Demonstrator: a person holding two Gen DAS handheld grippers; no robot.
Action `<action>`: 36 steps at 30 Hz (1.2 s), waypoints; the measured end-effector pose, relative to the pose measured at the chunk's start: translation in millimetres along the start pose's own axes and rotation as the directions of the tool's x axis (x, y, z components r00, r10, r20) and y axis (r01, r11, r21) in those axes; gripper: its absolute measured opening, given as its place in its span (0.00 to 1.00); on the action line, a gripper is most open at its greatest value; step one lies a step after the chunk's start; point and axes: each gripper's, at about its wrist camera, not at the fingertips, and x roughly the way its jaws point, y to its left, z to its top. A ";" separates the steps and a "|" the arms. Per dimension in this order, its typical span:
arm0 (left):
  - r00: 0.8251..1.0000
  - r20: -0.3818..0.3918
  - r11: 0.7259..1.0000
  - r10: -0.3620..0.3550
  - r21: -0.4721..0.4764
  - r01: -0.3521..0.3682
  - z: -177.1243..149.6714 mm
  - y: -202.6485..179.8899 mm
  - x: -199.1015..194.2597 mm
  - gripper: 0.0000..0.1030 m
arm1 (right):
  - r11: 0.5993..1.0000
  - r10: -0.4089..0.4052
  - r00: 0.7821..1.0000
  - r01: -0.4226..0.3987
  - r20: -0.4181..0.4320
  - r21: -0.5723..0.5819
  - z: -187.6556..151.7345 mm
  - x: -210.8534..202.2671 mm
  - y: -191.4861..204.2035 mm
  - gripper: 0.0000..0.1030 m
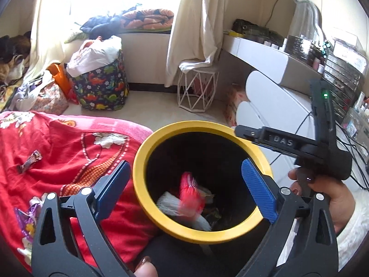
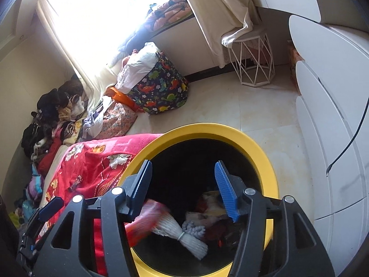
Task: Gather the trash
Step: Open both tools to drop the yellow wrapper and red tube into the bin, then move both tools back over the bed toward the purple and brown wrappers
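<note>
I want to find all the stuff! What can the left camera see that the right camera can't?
Only the left wrist view shows the vanity shelf with cosmetics, the mirror and the right gripper from outside.

Only the right wrist view shows the clothes heap by the wall.

Both show the yellow-rimmed bin, the red blanket and the dinosaur bag.

Open mouth of yellow-rimmed bin (image 2: 258, 147), trash low inside; red blanket (image 1: 69, 152) touches its left rim, white drawers (image 2: 334, 115) stand near on the right, bare floor (image 2: 260, 108) beyond
</note>
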 end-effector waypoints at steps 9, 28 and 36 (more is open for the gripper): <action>0.992 0.026 0.992 0.123 -0.047 -0.121 -3.1 31.2 -16.9 0.89 | 0.993 0.076 0.997 -0.077 -0.010 -0.093 -0.2 2.9 31.5 0.60; 0.953 0.062 0.942 0.295 -0.186 -0.279 -9.5 121.0 -64.5 0.89 | 0.928 0.190 0.978 -0.208 -0.088 -0.309 -6.5 27.6 141.7 0.66; 0.934 0.023 0.908 0.356 -0.245 -0.340 -26.9 160.9 -75.0 0.89 | 0.885 0.217 0.966 -0.256 -0.142 -0.389 -14.6 52.8 197.2 0.73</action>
